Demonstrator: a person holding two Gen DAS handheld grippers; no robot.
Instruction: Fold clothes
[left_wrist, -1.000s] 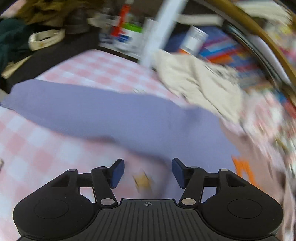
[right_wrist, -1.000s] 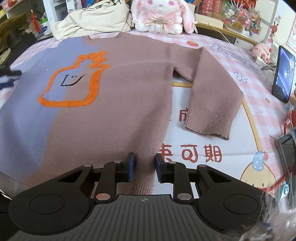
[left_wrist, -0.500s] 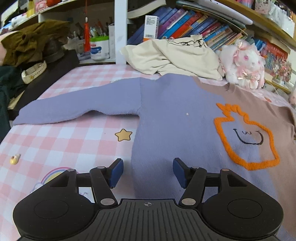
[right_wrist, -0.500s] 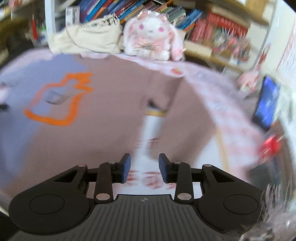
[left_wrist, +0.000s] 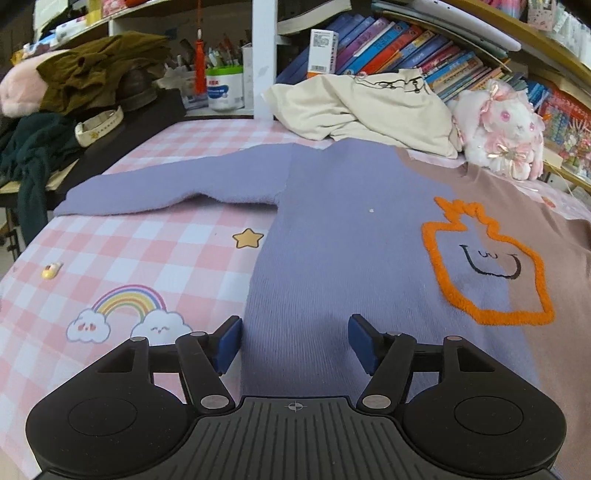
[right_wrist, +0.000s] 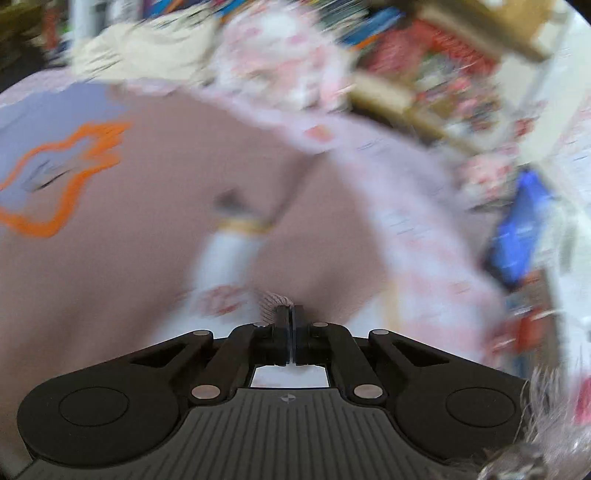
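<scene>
I am holding my left gripper (left_wrist: 293, 341) wide open, low over the lilac side of a sweater (left_wrist: 354, 236) lying flat on the pink checked bench (left_wrist: 122, 251); one sleeve (left_wrist: 173, 186) is stretching out to the left. My right gripper (right_wrist: 290, 325) is clamping a ribbed cuff (right_wrist: 271, 301) of the sweater's mauve sleeve; that view is blurring heavily. A cream garment (left_wrist: 369, 107) and a plush rabbit (left_wrist: 498, 129) are sitting beyond the collar.
</scene>
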